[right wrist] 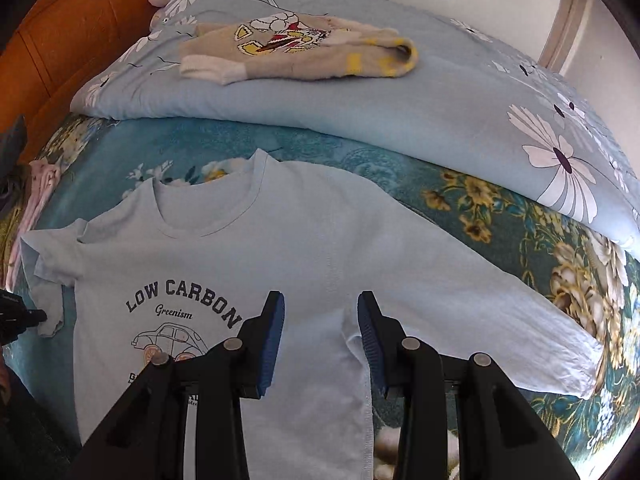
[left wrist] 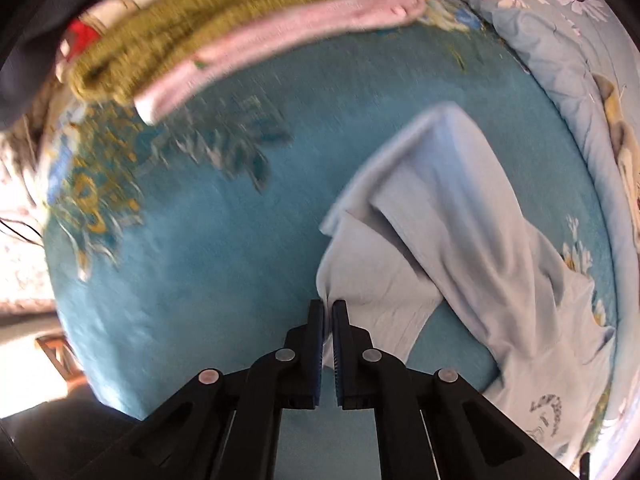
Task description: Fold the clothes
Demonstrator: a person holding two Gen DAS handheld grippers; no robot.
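Pale-blue cotton, a T-shirt (right wrist: 304, 240) printed "LOW CARBON", lies chest-up on the teal floral bed (right wrist: 360, 168), collar toward 12 o'clock in the right wrist view. One sleeve stretches flat toward 4 o'clock; the other, at 9 o'clock, is bunched and partly turned over.

The left tool (left wrist: 328, 308) is clenched on a pinch of that bunched sleeve edge, the cloth puckering just ahead of its pads, and the shirt trails away toward 3 o'clock in its own view. The right tool (right wrist: 321, 312) stands released, fingers spread over the shirt's side by the armpit seam, with nothing between them.

The left wrist view is smeared with motion, so the risk I see is a pull with only one side held: the shirt could drag across the bed and crease instead of folding cleanly. The pinch looks thin, so the hem could slip out mid-lift. If the right tool closes where it is, it may gather a single layer and skew the fold line.

A folded olive garment (left wrist: 208, 32) and a pink one (left wrist: 288, 36) lie together at 11 o'clock in the left view, near enough for a wide swing to catch.
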